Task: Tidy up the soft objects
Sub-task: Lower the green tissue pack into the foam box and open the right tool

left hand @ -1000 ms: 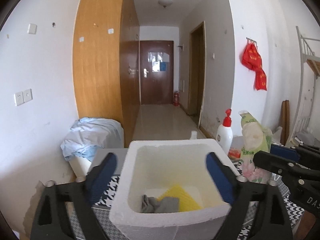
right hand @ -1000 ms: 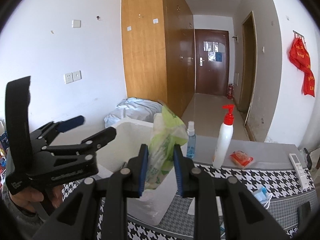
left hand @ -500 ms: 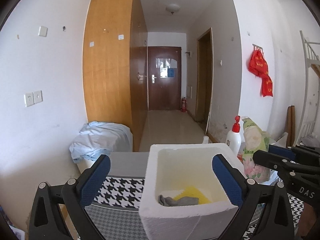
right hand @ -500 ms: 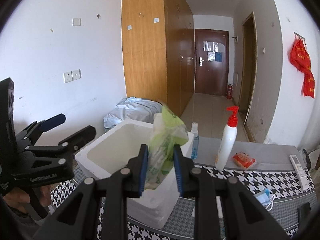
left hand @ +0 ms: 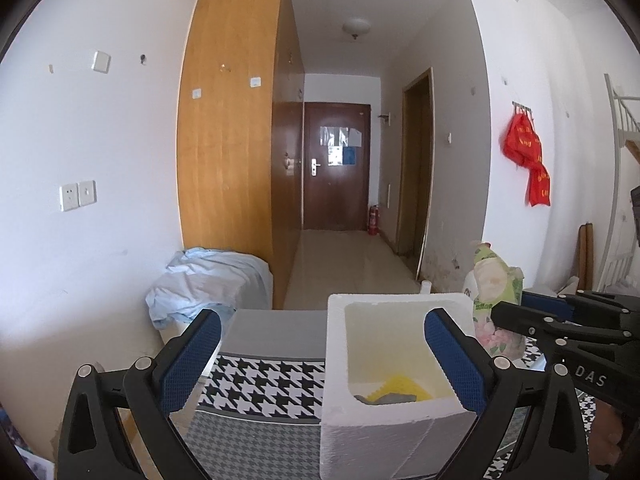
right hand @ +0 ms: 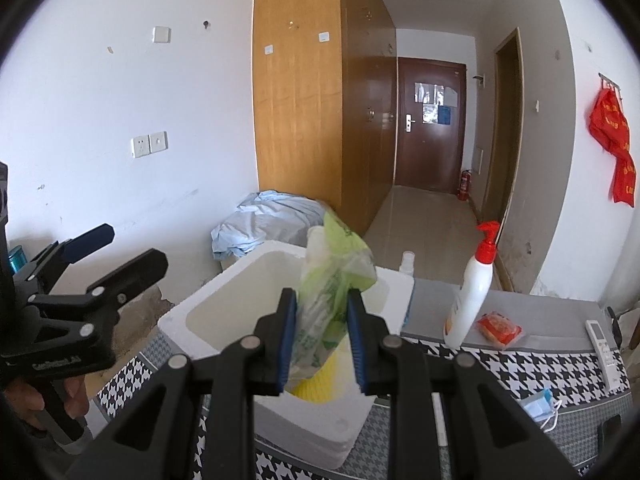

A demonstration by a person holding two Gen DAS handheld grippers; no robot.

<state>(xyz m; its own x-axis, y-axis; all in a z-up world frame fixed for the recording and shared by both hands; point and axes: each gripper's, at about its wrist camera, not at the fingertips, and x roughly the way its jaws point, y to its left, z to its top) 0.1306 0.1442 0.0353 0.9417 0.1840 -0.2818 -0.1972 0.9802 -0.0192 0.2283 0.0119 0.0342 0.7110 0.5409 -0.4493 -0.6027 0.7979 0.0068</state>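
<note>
A white foam box [left hand: 384,364] [right hand: 224,304] stands on the houndstooth tablecloth. Inside it lie a yellow sponge [left hand: 402,386] and a grey cloth [left hand: 380,399]. My right gripper [right hand: 322,336] is shut on a green and white plastic pack of tissues [right hand: 332,288] [left hand: 494,296], held above the box's opening. My left gripper [left hand: 324,356] is open and holds nothing, with its right finger over the box and its left finger over the table. In the right wrist view the left gripper [right hand: 96,258] sits at the far left, a hand on its handle.
On the table [right hand: 500,356] to the right of the box stand a white pump bottle with a red top [right hand: 474,292], a small spray bottle [right hand: 407,262], a red packet [right hand: 500,325], a remote [right hand: 602,340] and a face mask [right hand: 540,404]. A blue sheet bundle [left hand: 208,276] lies behind.
My left gripper has drawn back and to the left, so the box now sits lower right in its view. The right gripper with the pack has shifted slightly over the box.
</note>
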